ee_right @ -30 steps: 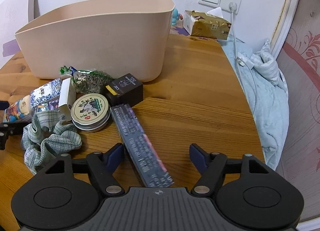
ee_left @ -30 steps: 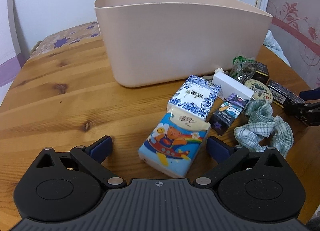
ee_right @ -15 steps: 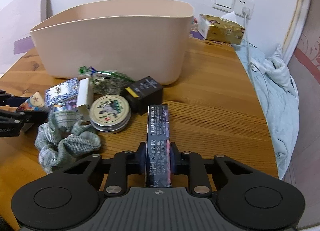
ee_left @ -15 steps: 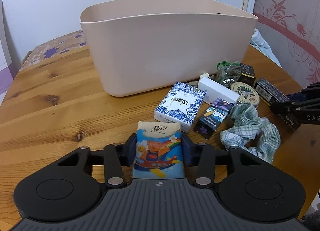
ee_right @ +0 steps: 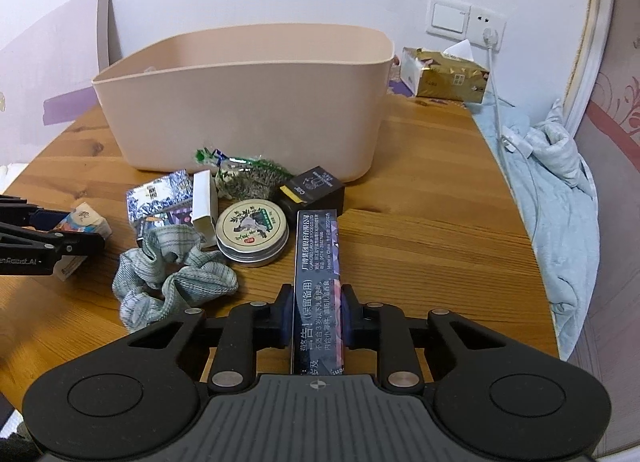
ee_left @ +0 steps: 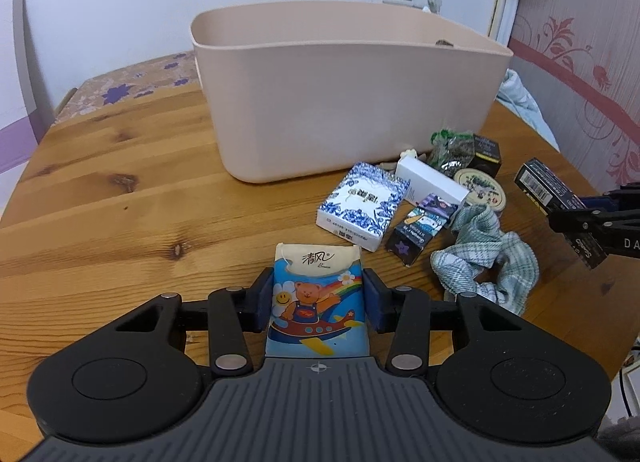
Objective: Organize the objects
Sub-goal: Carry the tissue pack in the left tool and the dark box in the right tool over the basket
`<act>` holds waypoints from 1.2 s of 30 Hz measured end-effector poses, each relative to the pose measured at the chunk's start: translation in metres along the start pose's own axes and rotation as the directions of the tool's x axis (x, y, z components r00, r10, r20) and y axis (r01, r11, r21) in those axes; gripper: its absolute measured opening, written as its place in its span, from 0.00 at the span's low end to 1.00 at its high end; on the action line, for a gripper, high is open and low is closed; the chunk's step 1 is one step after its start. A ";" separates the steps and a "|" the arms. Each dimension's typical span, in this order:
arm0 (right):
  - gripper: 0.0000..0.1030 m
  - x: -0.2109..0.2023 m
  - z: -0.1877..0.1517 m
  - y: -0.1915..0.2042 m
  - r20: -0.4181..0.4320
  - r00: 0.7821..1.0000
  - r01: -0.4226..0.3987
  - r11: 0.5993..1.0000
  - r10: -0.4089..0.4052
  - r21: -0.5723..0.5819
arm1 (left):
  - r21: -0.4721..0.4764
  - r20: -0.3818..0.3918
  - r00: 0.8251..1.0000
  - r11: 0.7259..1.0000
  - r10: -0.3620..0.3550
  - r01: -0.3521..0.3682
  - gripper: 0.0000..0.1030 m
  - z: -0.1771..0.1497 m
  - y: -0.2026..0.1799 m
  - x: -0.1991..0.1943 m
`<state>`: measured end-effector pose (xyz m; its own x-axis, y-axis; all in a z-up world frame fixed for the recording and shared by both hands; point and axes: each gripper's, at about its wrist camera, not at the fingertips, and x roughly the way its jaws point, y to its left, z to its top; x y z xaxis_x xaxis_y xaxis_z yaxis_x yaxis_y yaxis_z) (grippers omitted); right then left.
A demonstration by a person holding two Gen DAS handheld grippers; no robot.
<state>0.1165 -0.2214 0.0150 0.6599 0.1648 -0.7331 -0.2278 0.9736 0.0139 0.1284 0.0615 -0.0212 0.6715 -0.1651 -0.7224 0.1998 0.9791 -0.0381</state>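
Note:
My left gripper (ee_left: 318, 288) is shut on a tissue pack with a cartoon bear (ee_left: 318, 302), lifted a little off the wooden table (ee_left: 120, 222). My right gripper (ee_right: 316, 304) is shut on a long dark box with white print (ee_right: 318, 262), also raised. A large beige bin (ee_left: 340, 98) stands behind the pile, also seen as the beige bin (ee_right: 248, 102) from the right. On the table lie a blue-and-white tissue pack (ee_left: 362, 206), a white box (ee_left: 430, 182), a small purple box (ee_left: 420, 228), a round tin (ee_right: 252, 230), a black box (ee_right: 314, 188), a green wrapped bundle (ee_right: 244, 178) and a checked cloth (ee_right: 172, 274).
A gold tissue box (ee_right: 444, 76) sits at the back by a wall socket with a white cable (ee_right: 496, 82). Light blue bedding (ee_right: 560, 198) lies past the table's right edge. A patterned cloth (ee_left: 132, 82) covers the far left corner.
Both grippers went from open around their objects to shut on them. The bear tissue pack and the long dark box have since lifted slightly off the table.

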 end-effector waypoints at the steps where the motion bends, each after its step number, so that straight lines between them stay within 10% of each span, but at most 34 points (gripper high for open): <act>1: 0.21 -0.003 0.000 -0.001 0.007 1.000 0.001 1.000 -0.001 0.005 | -0.002 0.006 1.000 1.000 -0.001 0.001 0.45 0.000 0.000 -0.003; 36: 0.21 -0.054 0.100 -0.029 0.295 0.954 0.038 0.998 -0.052 0.054 | -0.011 0.310 0.950 0.999 0.046 -0.045 0.45 0.112 0.021 -0.066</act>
<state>0.1588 -0.2424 0.1223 0.8527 0.1529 -0.4996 -0.1635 0.9863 0.0228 0.1682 0.0794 0.1037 0.8682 -0.1485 -0.4734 0.1615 0.9868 -0.0133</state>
